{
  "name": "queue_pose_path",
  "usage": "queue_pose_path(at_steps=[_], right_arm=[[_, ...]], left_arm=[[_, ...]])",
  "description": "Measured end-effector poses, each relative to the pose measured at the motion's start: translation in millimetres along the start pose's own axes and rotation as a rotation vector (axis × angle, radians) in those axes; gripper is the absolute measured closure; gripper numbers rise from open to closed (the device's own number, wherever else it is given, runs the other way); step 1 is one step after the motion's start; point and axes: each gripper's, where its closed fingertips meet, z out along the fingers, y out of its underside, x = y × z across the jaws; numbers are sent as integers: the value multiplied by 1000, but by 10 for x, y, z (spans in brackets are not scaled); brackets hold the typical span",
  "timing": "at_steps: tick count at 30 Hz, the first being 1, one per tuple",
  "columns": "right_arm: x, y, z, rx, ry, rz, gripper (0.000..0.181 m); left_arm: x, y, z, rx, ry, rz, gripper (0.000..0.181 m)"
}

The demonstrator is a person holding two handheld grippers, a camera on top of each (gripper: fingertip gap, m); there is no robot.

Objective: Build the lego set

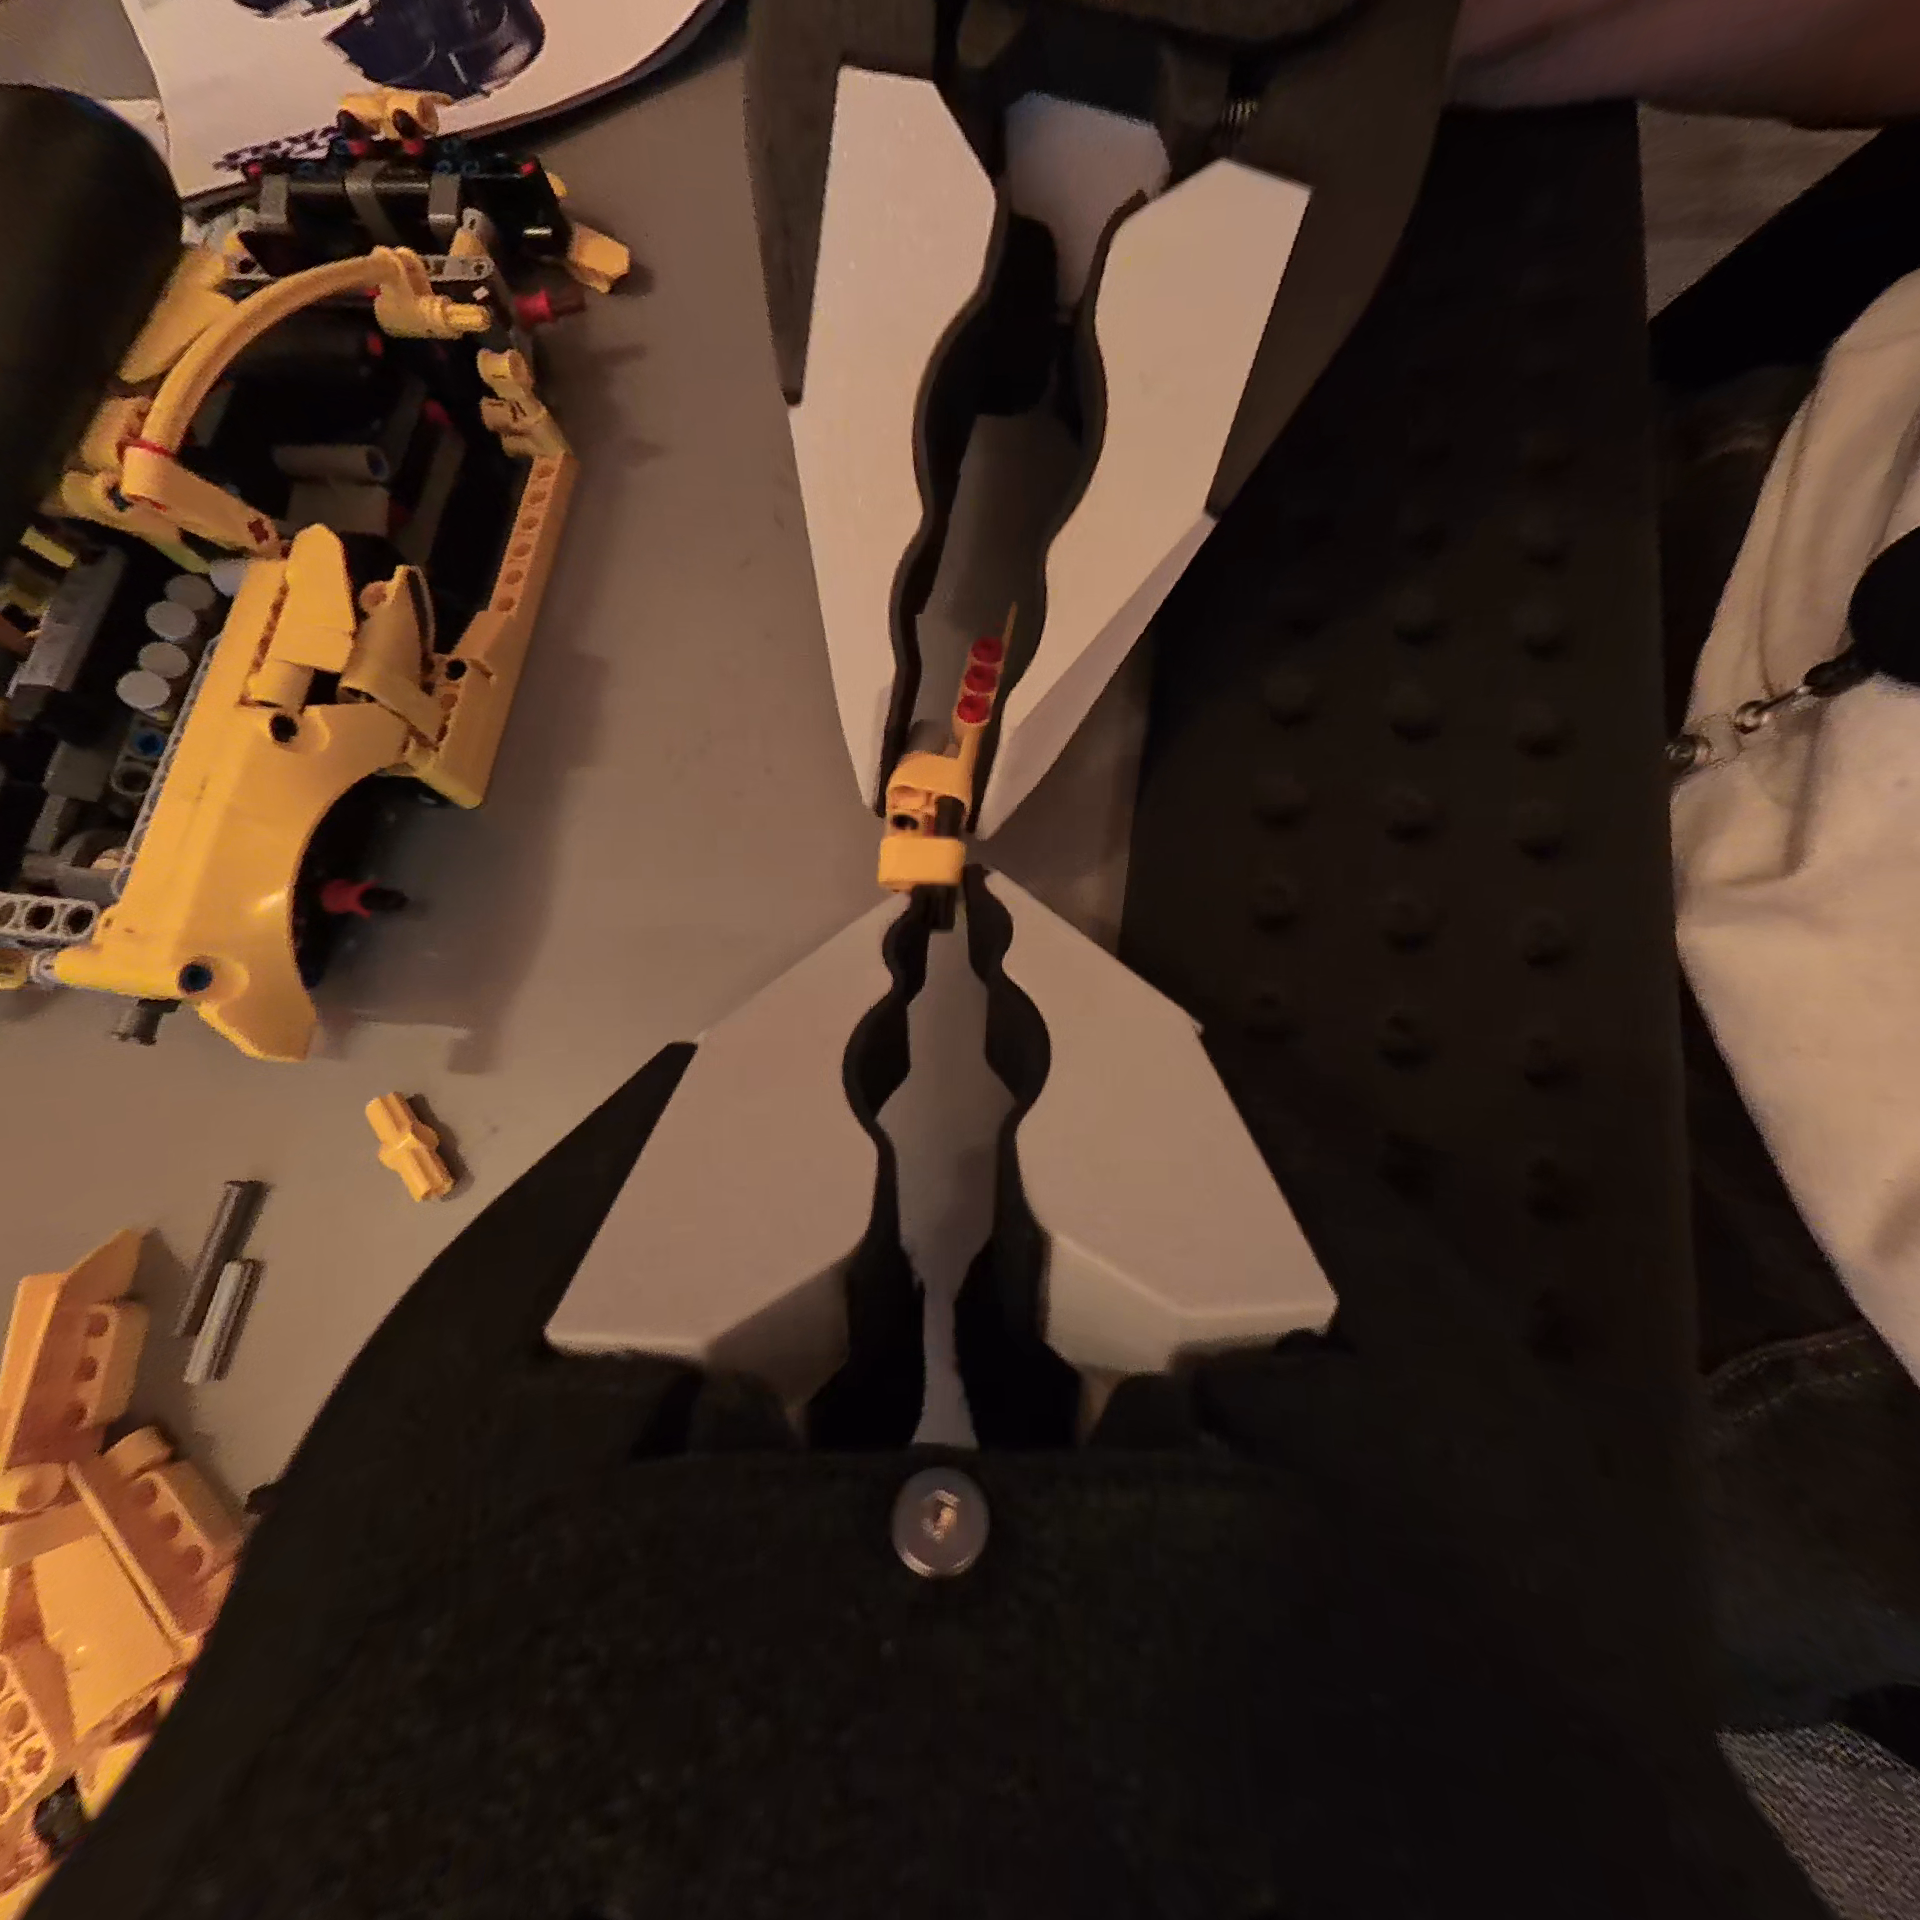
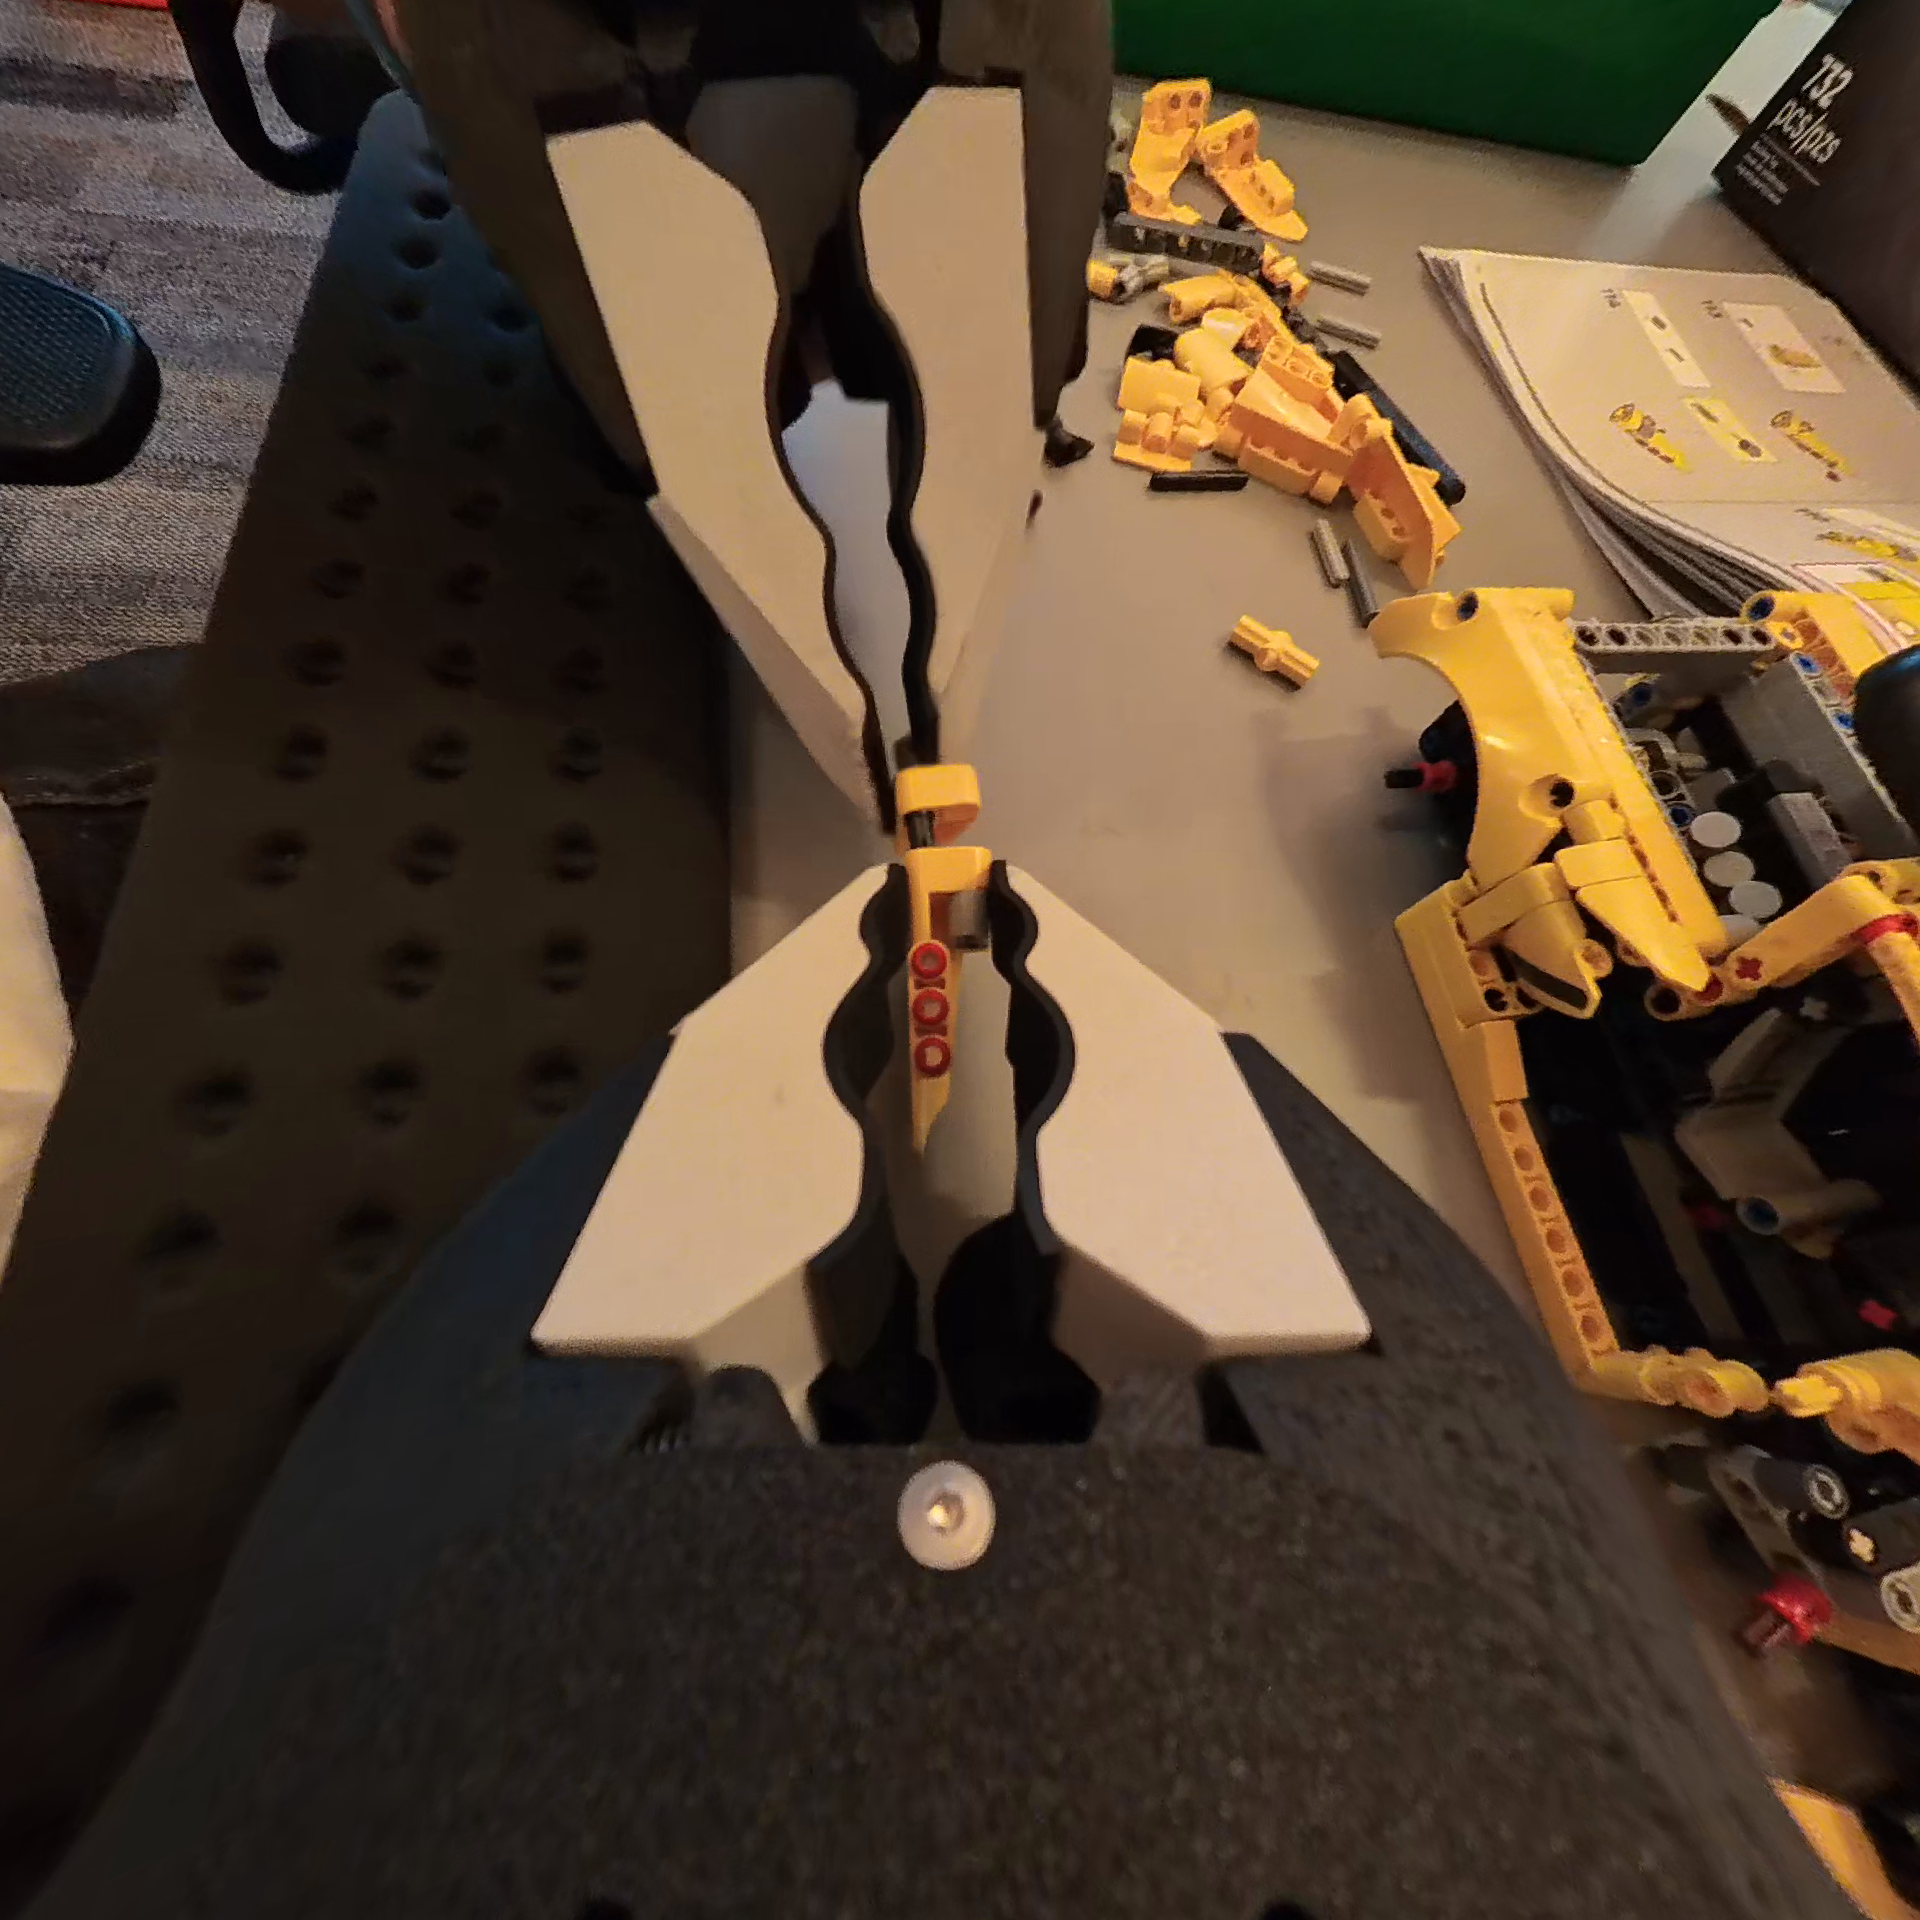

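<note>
Now | left gripper [image 1: 940, 894], right gripper [image 2: 940, 873] fingers clamped on one yellow sub-assembly [image 2: 935, 935] | three red pins [image 2: 930, 1008]

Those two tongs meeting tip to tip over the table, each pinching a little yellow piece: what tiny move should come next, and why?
Probably press them straight together. The left tongs hold a black pin carrying a yellow connector; the right tongs grip a yellow piece with red holes. The parts look aligned, with a short stretch of pin showing between them.

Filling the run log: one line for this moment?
left gripper: shut on black axle | right gripper: shut on yellow sub-assembly | joining tip-to-tip
</note>
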Motion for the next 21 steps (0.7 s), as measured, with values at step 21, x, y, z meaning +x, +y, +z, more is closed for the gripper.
queue_pose_path(at_steps=[21], right_arm=[[141, 127, 7, -171, 207, -193, 168]], left_arm=[[-170, 69, 137, -395, -326, 519, 178]])
